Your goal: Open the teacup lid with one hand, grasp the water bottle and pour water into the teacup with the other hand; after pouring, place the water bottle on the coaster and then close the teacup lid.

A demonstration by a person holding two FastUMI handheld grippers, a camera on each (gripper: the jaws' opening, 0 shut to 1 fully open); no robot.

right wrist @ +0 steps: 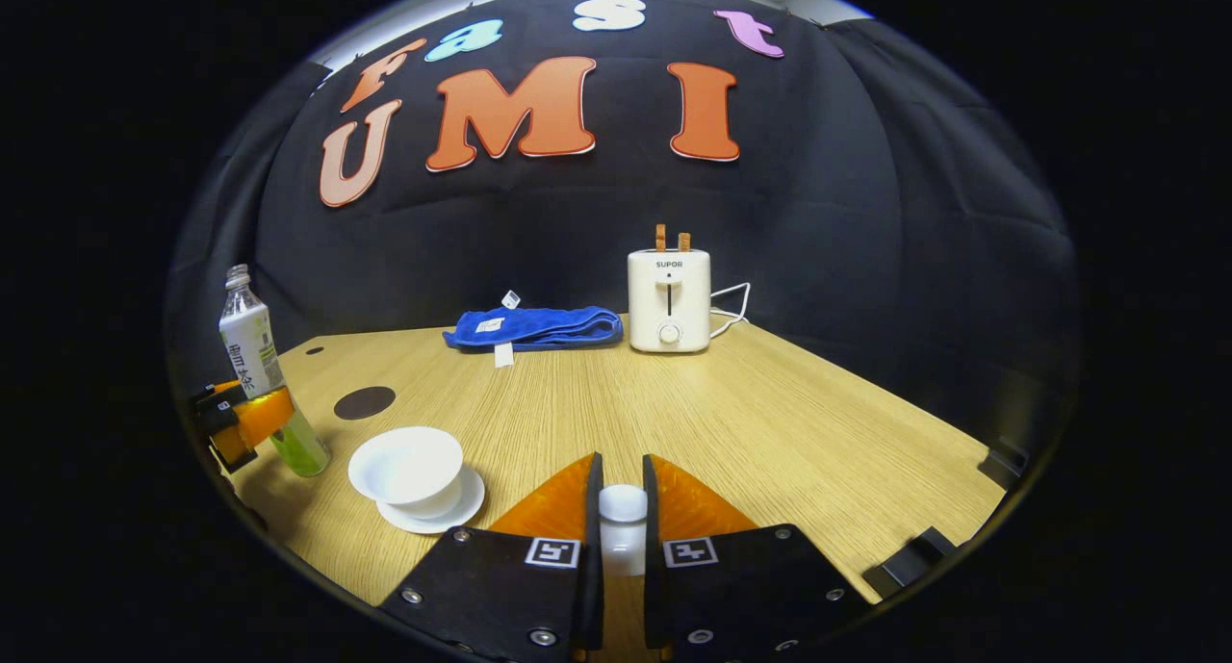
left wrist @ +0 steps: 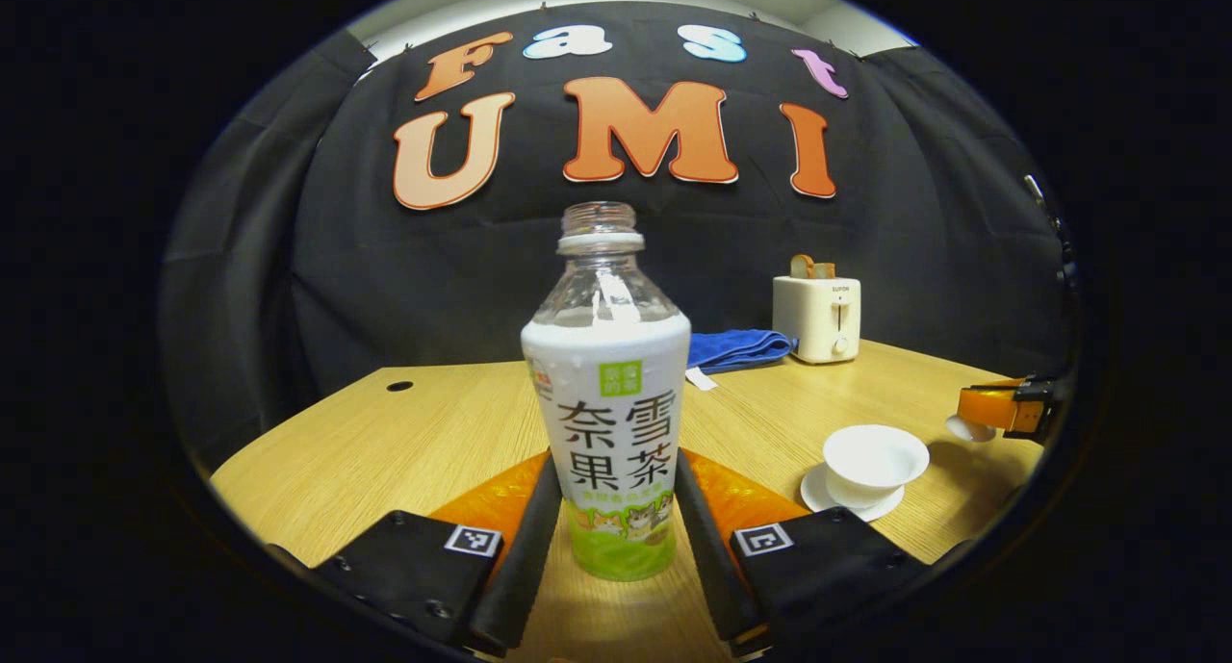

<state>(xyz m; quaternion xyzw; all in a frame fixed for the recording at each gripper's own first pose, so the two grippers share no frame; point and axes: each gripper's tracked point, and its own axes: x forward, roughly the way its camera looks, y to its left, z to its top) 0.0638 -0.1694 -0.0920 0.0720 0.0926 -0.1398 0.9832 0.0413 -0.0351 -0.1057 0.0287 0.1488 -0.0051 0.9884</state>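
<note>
An uncapped water bottle with a white and green label stands upright between my left gripper's black fingers, which press on both its sides. From the right gripper view, the water bottle is at the far left with the orange left gripper around its lower half. The open white teacup sits on its saucer. My right gripper is shut on the white teacup lid's knob, to the right of the cup. A dark round coaster lies behind the cup.
A cream toaster with toast stands at the back of the wooden table, its cord trailing right. A folded blue towel lies to its left. The table's right edge is close.
</note>
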